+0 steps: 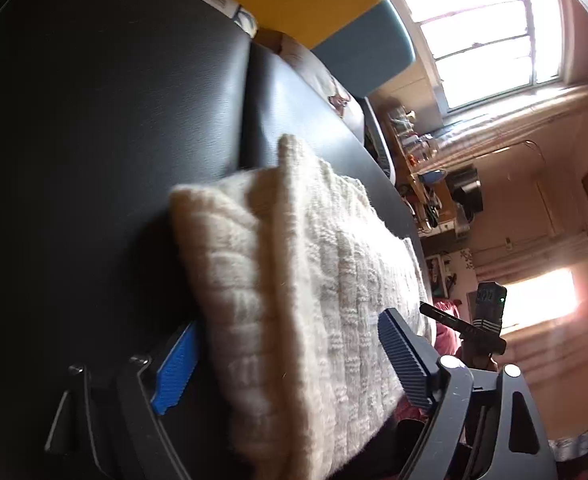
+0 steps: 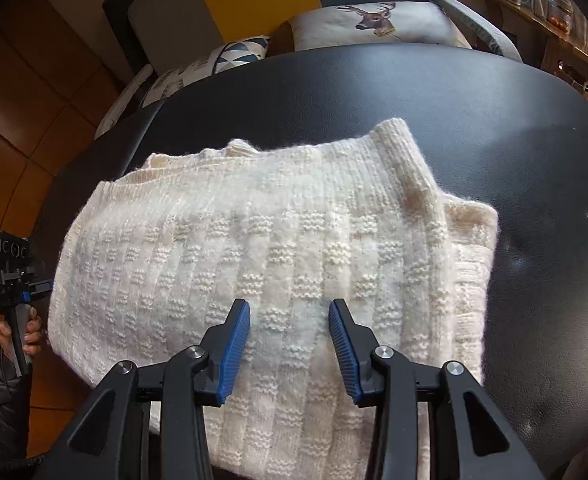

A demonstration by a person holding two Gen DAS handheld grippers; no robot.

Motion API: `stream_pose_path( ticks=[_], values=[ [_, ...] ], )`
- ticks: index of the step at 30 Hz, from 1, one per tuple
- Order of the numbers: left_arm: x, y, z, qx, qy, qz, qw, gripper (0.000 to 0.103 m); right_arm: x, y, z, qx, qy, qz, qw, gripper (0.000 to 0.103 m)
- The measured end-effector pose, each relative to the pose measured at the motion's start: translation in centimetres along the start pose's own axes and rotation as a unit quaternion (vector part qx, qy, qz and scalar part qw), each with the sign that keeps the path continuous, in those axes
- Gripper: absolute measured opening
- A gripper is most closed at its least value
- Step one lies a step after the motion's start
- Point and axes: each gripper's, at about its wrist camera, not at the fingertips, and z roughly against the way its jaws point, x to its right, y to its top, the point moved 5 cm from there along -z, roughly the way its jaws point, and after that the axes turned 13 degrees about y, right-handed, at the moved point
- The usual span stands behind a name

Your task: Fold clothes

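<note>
Lying folded on the black padded tabletop, the cream chunky-knit sweater ran left-right beneath the right gripper, both grippers' jaws released, the left gripper at its left end.

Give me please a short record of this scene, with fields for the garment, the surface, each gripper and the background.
garment: cream knit sweater, folded into a thick bundle
surface: black padded table, sweater lying on it
left gripper: open, a finger on each side of the sweater's edge
right gripper: open, over the near part of the sweater
background: deer-print cushion behind the table
</note>
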Motion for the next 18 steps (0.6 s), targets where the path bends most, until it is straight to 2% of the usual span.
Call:
stream_pose_path(
  ticks=[2,4,5,6,7,8,15,18],
  values=[
    [0.4,0.0,-0.3,0.001,-0.004,-0.007,1.0000,0.097,0.3,-0.1,0.1,0.001,-0.001,-0.004,1.000,0.042],
    [1.2,-0.1,-0.6,0.004,0.005,-0.022,0.9997,0.097,0.6,-0.3,0.2,0.002,-0.002,-0.008,1.000,0.042],
    [1.5,-0.1,-1.0,0.004,0.013,-0.031,0.9994,0.092,0.7,-0.3,0.3,0.002,-0.002,-0.010,1.000,0.042],
    [1.8,0.2,-1.5,0.002,0.025,-0.041,0.9988,0.080,0.9,-0.4,0.4,0.003,-0.003,-0.012,1.000,0.042],
    [1.9,0.2,-2.2,-0.006,0.048,-0.045,0.9978,0.030,1.0,-0.5,0.4,0.003,-0.003,-0.014,1.000,0.042],
    [1.8,0.1,-2.9,-0.012,0.065,-0.038,0.9971,0.022,1.0,-0.5,0.6,0.003,-0.006,-0.011,1.000,0.042],
    [2.1,-0.1,-1.7,0.022,0.032,0.006,0.9992,0.019,1.7,-1.1,3.7,-0.003,-0.018,0.029,0.999,0.041],
    [2.5,0.1,-1.1,0.033,0.009,0.026,0.9991,0.019,2.5,-1.5,4.6,-0.011,-0.008,0.045,0.999,0.041]
  ],
)
